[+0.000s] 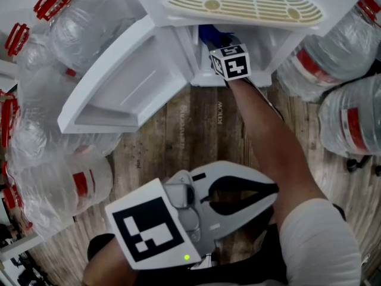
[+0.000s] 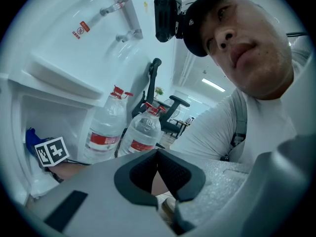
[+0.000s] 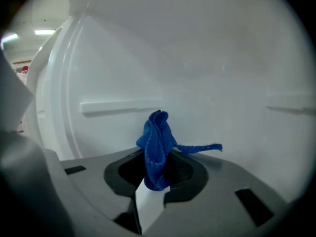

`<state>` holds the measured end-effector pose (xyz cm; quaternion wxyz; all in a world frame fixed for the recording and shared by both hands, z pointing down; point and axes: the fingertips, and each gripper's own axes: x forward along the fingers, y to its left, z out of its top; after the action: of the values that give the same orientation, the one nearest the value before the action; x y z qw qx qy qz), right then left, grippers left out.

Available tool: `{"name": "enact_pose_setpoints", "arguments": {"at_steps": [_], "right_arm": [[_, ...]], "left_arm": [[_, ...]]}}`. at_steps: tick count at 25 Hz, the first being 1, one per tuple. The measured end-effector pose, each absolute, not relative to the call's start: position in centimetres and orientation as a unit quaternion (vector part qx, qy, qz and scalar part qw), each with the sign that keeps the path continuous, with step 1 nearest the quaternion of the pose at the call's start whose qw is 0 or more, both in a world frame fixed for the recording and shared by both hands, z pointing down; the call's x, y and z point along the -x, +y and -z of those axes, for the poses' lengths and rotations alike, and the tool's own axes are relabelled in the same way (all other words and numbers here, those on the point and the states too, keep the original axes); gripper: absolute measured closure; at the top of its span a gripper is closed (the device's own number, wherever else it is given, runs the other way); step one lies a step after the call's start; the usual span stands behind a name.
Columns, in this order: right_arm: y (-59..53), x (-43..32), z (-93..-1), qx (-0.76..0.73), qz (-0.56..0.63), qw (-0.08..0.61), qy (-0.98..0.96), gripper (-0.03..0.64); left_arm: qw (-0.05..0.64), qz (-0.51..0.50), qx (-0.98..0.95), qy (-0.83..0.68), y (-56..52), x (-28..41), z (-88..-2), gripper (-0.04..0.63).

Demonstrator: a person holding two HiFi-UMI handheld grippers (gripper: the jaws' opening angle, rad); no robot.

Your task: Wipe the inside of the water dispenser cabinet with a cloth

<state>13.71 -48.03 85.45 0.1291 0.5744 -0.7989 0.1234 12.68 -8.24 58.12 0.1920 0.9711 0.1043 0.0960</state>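
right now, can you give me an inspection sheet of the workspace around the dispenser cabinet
surface: wood-plank floor in front of the cabinet.
job's things: water dispenser cabinet, white inside, its door swung open; blue cloth, bunched.
clutter: large water bottles crowd both sides of the dispenser.
grippers: right claw shut on the cloth, inside the cabinet; left claw shut, empty, held low near the person's body.
cables: thin dark line beside the right forearm, possibly a cord; cannot tell.
surroundings: office chairs behind the bottles; drip grille above the cabinet.
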Motion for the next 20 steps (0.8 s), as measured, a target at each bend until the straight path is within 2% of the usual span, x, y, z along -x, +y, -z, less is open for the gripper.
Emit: {"name": "enact_pose_setpoints", "arguments": {"at_steps": [13, 20], "right_arm": [[-40.8, -11.2, -84.6, -0.488, -0.076, 0.157, -0.855, 0.538], [-44.1, -15.8, -83.2, -0.549, -0.119, 0.104, -0.821, 0.538]], "left_arm": [[0.194, -0.086, -0.970, 0.122, -7.6, -14.1, -57.9, 0.592], [0.210, -0.092, -0.967, 0.109, -7.6, -14.2, -58.3, 0.592]]}}
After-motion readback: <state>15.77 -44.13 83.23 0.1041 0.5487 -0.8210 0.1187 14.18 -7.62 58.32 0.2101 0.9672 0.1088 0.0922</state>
